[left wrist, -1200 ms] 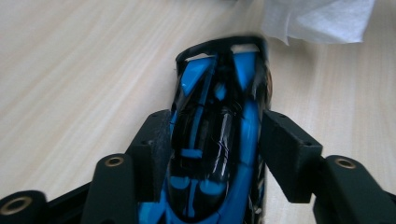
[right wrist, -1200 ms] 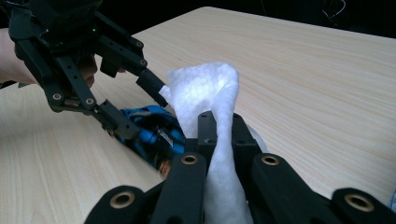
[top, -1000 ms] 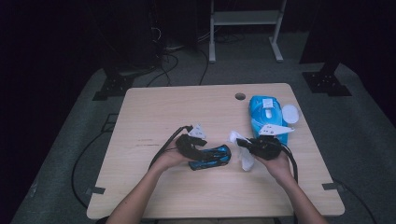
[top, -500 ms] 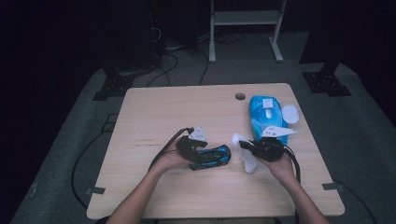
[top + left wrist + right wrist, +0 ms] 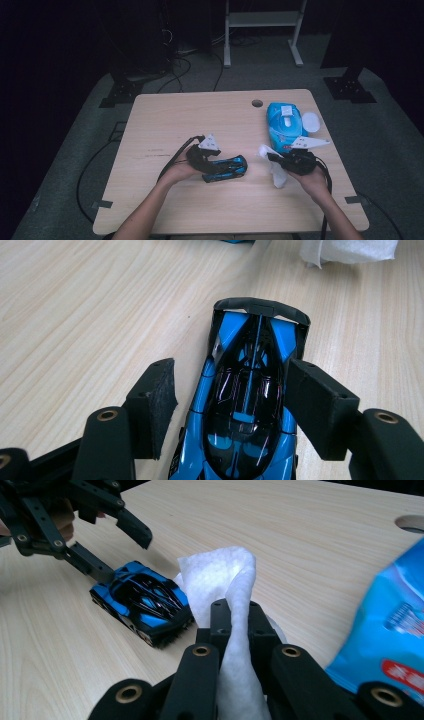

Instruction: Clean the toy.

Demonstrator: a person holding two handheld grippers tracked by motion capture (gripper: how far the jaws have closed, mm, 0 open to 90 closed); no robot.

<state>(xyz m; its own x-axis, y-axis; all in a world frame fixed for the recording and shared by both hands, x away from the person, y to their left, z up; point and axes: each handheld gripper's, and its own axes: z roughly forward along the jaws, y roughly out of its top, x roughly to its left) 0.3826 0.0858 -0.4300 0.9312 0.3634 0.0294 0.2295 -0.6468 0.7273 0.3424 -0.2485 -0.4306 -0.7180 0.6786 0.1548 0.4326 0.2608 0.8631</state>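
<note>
While the left hand-held gripper (image 5: 227, 405) stands spread around the glossy blue-and-black toy race car (image 5: 245, 405) near the tabletop's (image 5: 165, 120) centre, the right hand-held gripper (image 5: 235, 615), at the car's three o'clock, pinches a crumpled white wet wipe (image 5: 220, 580).

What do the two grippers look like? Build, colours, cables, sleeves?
Both the left gripper and the right gripper are black linkage frames with brass-coloured pivot rivets. The fingers are black blocks faced with rough foam. Each gripper carries a grey three-cornered plate on top and trails a black cable. No sleeves are visible on the forearms.
</note>
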